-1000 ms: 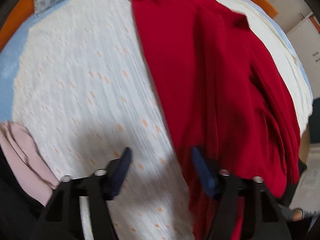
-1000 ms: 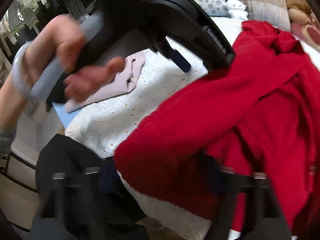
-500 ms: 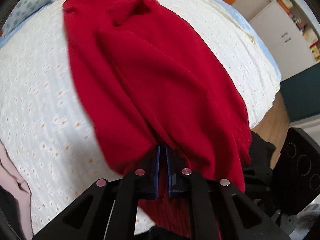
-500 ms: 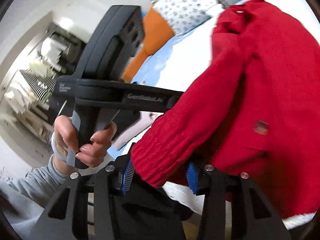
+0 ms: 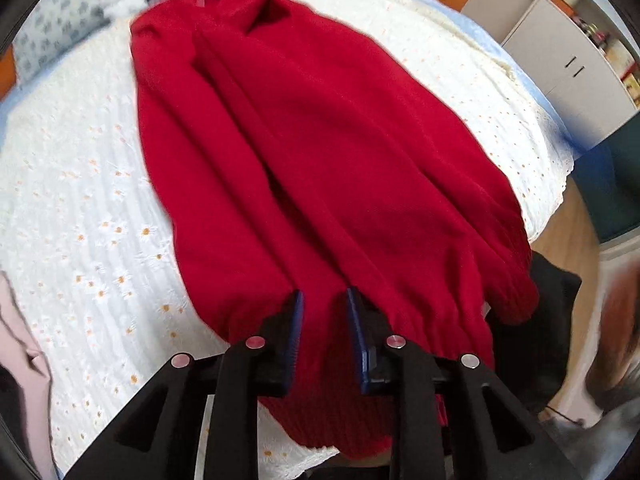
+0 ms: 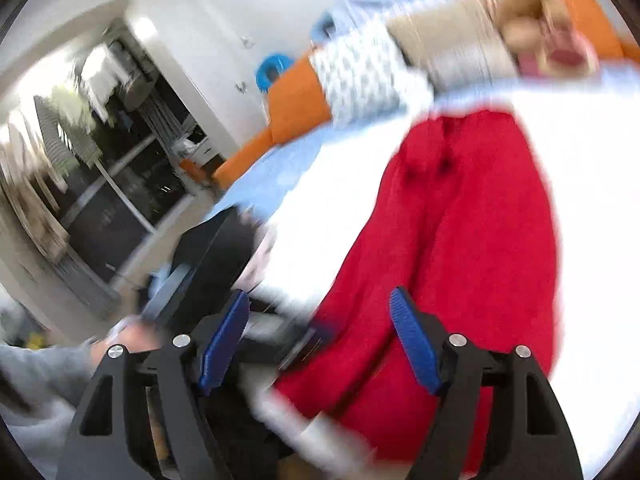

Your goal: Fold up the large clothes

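A red knit sweater lies lengthwise on the white bedspread, both sleeves folded inward along the body, collar at the far end. My left gripper is open a little, its blue pads just over the hem at the near end, holding nothing. In the blurred right wrist view the sweater lies ahead. My right gripper is wide open and empty above the sweater's near left edge. The left gripper's black body and the hand holding it show at left.
Pillows and a stuffed toy sit at the head of the bed. A pink garment lies at the near left edge. A black chair stands off the bed's right corner, white cabinets beyond.
Both grippers let go of the sweater. The left jaws, shut on the hem half a second ago, have parted. The right gripper released the sleeve cuff and opened wide. The sleeves now lie folded in.
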Tool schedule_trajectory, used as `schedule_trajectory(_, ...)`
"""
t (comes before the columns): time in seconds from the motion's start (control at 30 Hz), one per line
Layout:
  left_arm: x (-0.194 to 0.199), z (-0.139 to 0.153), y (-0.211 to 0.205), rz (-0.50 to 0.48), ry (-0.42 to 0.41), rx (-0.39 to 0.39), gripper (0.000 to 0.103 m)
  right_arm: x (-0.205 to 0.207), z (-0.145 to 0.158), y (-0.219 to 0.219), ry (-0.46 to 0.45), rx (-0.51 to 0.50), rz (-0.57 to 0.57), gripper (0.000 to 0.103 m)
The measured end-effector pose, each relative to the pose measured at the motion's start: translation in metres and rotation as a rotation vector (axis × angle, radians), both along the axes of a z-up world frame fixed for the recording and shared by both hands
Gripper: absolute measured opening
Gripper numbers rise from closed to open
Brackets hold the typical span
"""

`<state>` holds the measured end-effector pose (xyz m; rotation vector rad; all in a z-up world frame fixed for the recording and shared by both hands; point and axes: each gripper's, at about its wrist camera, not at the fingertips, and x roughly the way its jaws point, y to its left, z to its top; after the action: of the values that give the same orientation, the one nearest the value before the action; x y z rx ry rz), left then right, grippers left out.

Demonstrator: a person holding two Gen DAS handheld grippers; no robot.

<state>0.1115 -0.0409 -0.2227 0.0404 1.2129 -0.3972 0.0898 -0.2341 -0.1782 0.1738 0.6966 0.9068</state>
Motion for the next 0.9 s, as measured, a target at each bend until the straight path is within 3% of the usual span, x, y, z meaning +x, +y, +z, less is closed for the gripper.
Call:
schedule_trajectory(0.07, -0.01, 0.005, 0.0, 0.004, -0.025, -0.043, 0.028, 0.046, 0.005, 0.01, 0.031, -0.011, 0.006, 0.07)
schedule_trajectory(0.1, -0.014, 0.008, 0.001, 0.008, -0.04, -0.051, 0.028, 0.079, 0.002, 0.018, 0.129, 0.045, 0.042, 0.07)
schedule_trajectory(0.2, -0.021, 0.013, 0.015, 0.036, -0.069, -0.094, 0.028, 0.146, -0.015, 0.036, 0.31, 0.1, 0.044, 0.071)
schedule_trajectory(0.37, -0.028, 0.0, 0.014, 0.064, -0.077, -0.135, 0.028, 0.237, -0.058, 0.059, 0.606, 0.12, -0.057, 0.071)
schedule_trajectory(0.47, -0.026, -0.007, 0.007, 0.066, -0.085, -0.139, 0.028, 0.261, -0.083, 0.066, 0.684, 0.069, -0.162, 0.071)
schedule_trajectory(0.57, -0.029, -0.01, 0.011, 0.063, -0.089, -0.142, 0.028, 0.276, -0.099, 0.075, 0.732, 0.098, -0.198, 0.071)
schedule_trajectory(0.63, -0.012, -0.015, 0.013, 0.057, -0.092, -0.141, 0.029, 0.284, -0.102, 0.08, 0.74, 0.142, -0.204, 0.068)
schedule_trajectory(0.73, -0.018, -0.019, 0.004, 0.052, -0.102, -0.127, 0.029, 0.305, -0.094, 0.09, 0.741, 0.237, -0.171, 0.055)
schedule_trajectory(0.9, -0.024, -0.021, -0.016, 0.035, -0.13, -0.072, 0.029, 0.334, -0.074, 0.077, 0.764, 0.405, -0.171, 0.055)
